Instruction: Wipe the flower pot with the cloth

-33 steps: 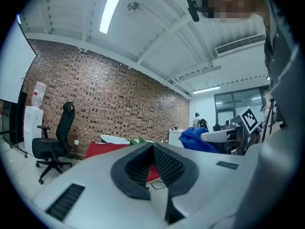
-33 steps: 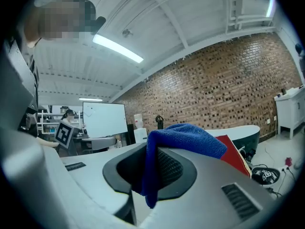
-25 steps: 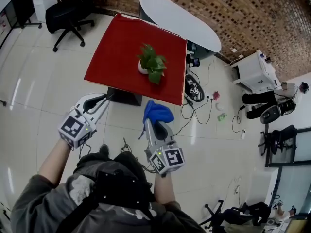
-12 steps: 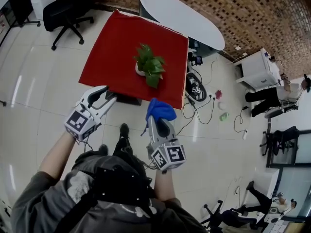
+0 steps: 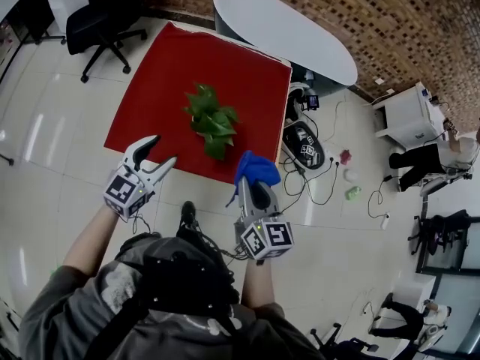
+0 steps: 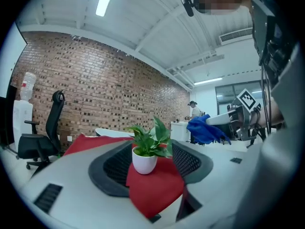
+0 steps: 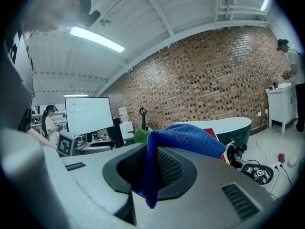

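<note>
flower pot (image 6: 144, 160), small and white, stands upright on the red cover (image 5: 161, 88) of the table, nearer the table's front edge than its back one, with its green leaves (image 5: 211, 120) spreading over it in the head view. bare red cover lies all round it, widest toward the back and the left.

left gripper (image 5: 163, 148) hangs at the table's front edge, left of the plant and apart from it. its jaws have just been opening and stand well apart with nothing gripped. in the left gripper view the pot shows through the gap, further off on the cover.

right gripper (image 5: 253, 184) is at the front right corner of the table, its jaws closed on the cloth (image 5: 256, 168), a blue one bunched over the tips and hanging down between them. cloth and leaves are near each other but not touching.

floor (image 5: 60, 126) of pale glossy tiles lies open to the left of the table. a black office chair (image 5: 101, 25) stands off the far left corner, and a white oval table (image 5: 285, 32) sits close behind the back edge. cables and small items (image 5: 307, 145) crowd the floor just right of the table, with a white cabinet (image 5: 409, 115) further right and a brick wall (image 5: 420, 28) behind.
</note>
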The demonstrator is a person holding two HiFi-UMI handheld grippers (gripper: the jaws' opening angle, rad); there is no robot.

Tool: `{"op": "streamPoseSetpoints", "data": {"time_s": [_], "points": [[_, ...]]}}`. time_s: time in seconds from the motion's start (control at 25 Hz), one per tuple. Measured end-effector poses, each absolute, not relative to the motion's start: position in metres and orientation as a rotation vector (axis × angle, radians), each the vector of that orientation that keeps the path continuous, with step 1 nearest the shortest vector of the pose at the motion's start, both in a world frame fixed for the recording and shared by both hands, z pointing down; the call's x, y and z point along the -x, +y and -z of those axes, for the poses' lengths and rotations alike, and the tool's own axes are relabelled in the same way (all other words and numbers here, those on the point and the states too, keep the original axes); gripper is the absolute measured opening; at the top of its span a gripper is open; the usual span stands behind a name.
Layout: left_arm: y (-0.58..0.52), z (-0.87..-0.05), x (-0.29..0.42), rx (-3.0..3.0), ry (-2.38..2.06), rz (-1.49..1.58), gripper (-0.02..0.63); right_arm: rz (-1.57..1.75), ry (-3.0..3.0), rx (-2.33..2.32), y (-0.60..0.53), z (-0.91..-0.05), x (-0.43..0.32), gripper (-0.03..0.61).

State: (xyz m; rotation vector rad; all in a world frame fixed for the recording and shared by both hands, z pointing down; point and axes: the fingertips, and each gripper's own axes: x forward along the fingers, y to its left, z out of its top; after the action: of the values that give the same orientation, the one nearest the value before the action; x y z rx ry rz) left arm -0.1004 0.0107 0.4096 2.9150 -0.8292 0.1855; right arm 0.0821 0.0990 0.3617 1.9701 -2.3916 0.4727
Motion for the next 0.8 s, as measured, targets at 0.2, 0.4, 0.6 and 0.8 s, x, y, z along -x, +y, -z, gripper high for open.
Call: {"op": "streamPoseSetpoints", "data": {"time_s": [0.2, 0.4, 0.6, 0.8], "points": [[-0.014, -0.444, 0.057, -2.853, -0.898, -0.260, 0.304, -0.441, -2.438, -1.870, 0.058, -0.377, -0.129, 0.052], [-0.040, -0.467, 0.023, -2.828, -0.917, -0.295, 0.359, -0.492, -2.398, -1.796, 0.025, -0.412, -0.170, 0.052], [-0.077, -0.495, -0.012, -2.815, -0.927, -0.302, 0.377, -0.575, -2.389, -1.791, -0.001, -0.433, -0.192, 0.052], [-0.105, -0.516, -0.032, -2.829, -0.904, -0.323, 0.390, -0.519, -2.459, -1.579, -0.032, -0.465, -0.180, 0.052]]}}
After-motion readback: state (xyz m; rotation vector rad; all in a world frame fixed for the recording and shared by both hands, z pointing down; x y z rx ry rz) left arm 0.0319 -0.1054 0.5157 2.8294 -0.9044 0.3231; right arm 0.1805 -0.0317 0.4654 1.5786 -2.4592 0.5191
